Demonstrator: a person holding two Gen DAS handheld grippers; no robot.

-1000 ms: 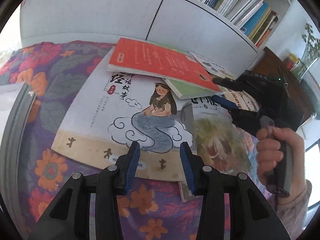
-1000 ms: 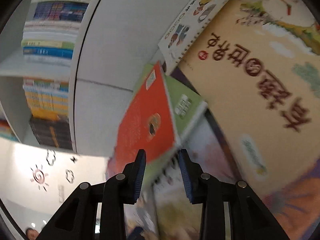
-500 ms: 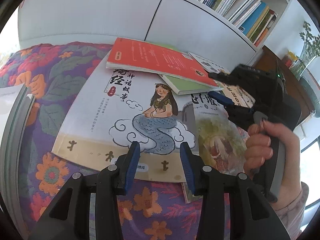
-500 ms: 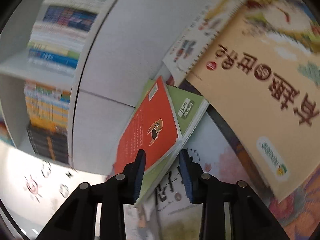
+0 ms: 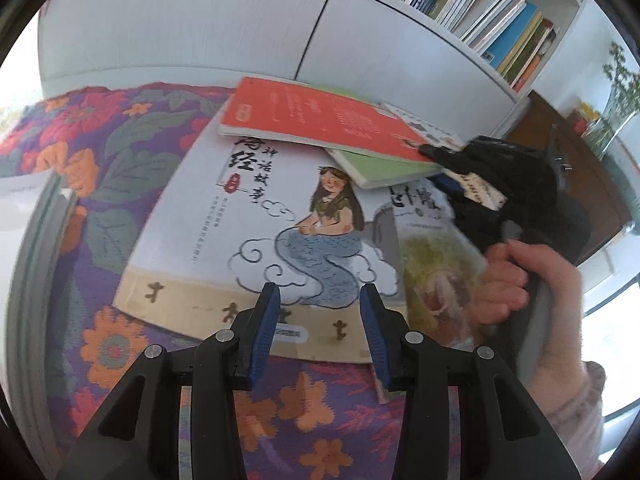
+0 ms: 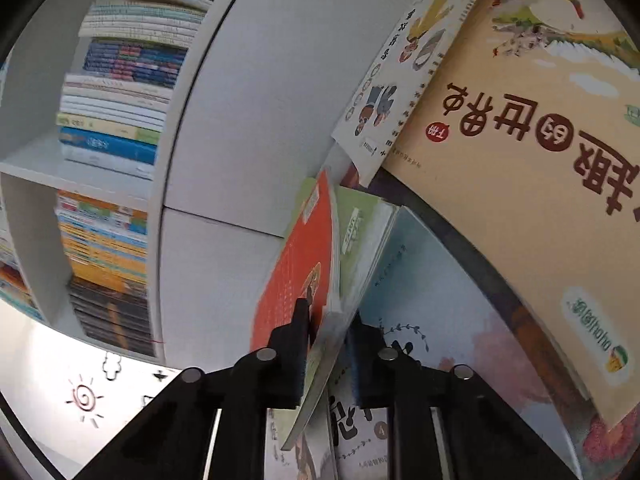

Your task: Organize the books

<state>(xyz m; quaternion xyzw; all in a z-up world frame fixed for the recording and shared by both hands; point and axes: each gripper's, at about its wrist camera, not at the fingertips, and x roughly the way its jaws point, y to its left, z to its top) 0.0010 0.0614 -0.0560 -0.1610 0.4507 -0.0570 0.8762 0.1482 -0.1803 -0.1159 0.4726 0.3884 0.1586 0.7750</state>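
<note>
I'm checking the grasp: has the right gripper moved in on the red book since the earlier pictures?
Yes. The right gripper advanced onto the red book lying before the white cabinet, and its jaws have just been closing on the book's corner.

Looked like a children's reading room or home study: white built-in bookcase [image 5: 472, 4] packed with colourful spines, illustrated picture books [image 5: 280, 216] strewn on purple floral cloth [image 5: 104, 184], sun and cloud wall stickers [image 6: 86, 398].
</note>
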